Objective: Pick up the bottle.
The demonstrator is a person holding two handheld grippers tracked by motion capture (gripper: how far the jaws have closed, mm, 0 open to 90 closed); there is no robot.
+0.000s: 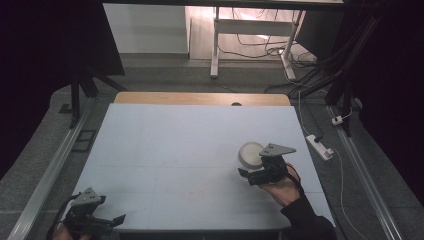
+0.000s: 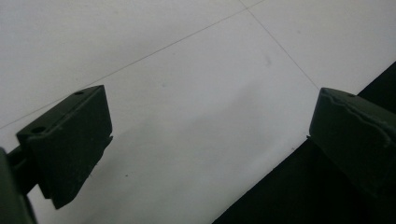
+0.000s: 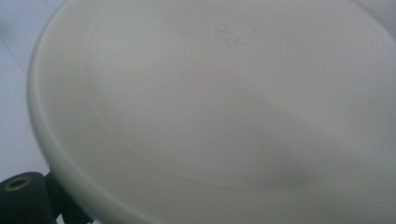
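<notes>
**A:** Start with the high view. Where is everything?

**B:** A pale blue-white desk (image 1: 190,150) takes up the middle. A round white bowl (image 1: 249,153) sits on it toward the right side. The right gripper (image 1: 251,176) is just at the bowl's near edge, held by a hand (image 1: 286,189) in a dark sleeve, with its grey three-cornered plate on top. The left gripper (image 1: 116,220) is well apart from all that, down at the desk's near left corner.

**A:** Can you read the jaws from up there?

**B:** Not for the right one; it is too small and dark. The left one looks spread.

**A:** And the left gripper view?

**B:** It confirms that. The left gripper (image 2: 205,130) has its two black jaws wide apart with nothing between them, just bare desk (image 2: 187,70) and its near edge running across the lower right, dark beyond.

**A:** The right gripper view?

**B:** The bowl (image 3: 224,112) is pressed up close to the camera, its pale surface with a faint moulded mark near the top. A bit of black jaw with a screw hole pokes out at the bottom left, touching or just under the rim. The other jaw is hidden, so I cannot tell whether the jaws are clamped on the bowl or apart.
</notes>
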